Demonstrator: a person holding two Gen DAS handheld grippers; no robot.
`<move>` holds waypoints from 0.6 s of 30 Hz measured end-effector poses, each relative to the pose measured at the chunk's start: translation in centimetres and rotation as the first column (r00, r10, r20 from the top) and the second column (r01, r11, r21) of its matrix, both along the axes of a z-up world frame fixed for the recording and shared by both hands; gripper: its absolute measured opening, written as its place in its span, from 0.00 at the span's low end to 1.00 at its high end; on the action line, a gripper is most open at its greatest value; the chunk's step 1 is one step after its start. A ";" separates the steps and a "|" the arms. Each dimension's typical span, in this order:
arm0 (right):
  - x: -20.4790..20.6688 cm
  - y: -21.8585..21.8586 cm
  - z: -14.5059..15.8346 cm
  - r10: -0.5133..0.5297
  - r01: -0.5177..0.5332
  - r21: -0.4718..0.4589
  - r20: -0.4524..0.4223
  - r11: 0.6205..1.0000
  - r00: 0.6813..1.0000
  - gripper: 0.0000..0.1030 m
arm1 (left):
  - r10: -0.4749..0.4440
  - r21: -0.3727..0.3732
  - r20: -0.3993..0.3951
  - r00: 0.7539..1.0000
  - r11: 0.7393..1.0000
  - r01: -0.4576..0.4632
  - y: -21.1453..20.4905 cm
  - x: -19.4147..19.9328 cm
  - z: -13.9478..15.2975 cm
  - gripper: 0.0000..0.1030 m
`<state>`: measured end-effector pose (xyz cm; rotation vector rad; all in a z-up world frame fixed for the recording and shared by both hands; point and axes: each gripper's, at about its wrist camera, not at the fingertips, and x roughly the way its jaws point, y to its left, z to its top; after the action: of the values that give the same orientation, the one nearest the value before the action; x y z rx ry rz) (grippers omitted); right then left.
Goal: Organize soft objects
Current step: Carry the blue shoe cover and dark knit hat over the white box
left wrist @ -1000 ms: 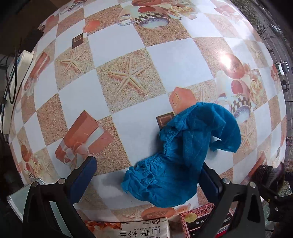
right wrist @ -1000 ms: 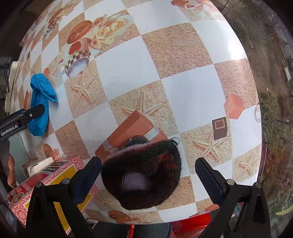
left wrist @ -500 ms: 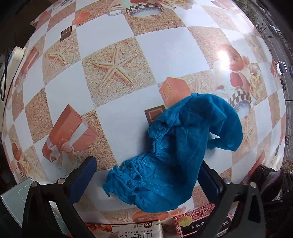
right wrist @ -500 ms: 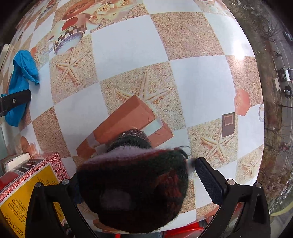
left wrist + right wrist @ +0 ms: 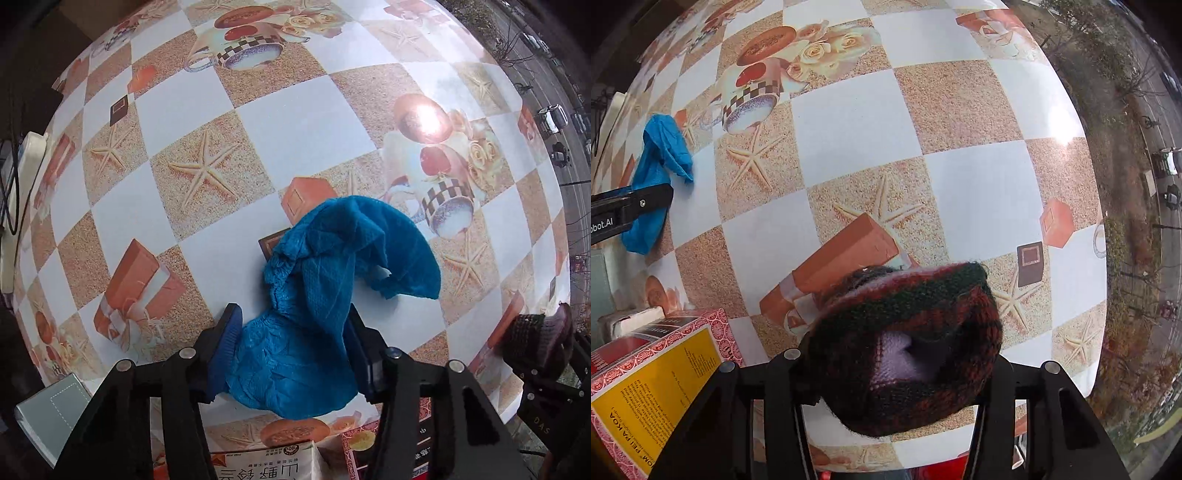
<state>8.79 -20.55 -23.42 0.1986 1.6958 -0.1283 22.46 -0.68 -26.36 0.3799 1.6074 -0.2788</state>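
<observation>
Pinching a limp, light blue cloth at its bunched end, the left gripper fingers are closed, while the right gripper squeezes a soft knit hat.

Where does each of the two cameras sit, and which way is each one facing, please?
Left wrist: on the left gripper, looking forward and down at the tablecloth; its jaws pinch the blue cloth.
Right wrist: on the right gripper, looking forward and down at the same tablecloth; its jaws squeeze the knit hat.
Shared: both show the blue cloth, the hat and the red box; the right view also catches the left gripper.
</observation>
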 end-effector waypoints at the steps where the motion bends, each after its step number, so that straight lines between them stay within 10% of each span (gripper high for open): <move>1: 0.0 0.0 0.4 0.010 -0.010 -0.002 0.017 1.000 1.000 0.46 | 0.002 -0.009 -0.003 1.000 1.000 -0.002 0.0 0.1 0.2 0.24; 18: -0.4 1.1 9.7 0.004 -0.011 0.033 0.207 0.999 0.978 0.44 | 0.119 -0.091 0.166 0.979 0.990 -0.105 4.8 -3.4 10.1 0.23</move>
<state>8.40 -19.42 -13.71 0.2231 1.4917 -0.0699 19.07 4.08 -16.24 0.2420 1.4375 -0.2189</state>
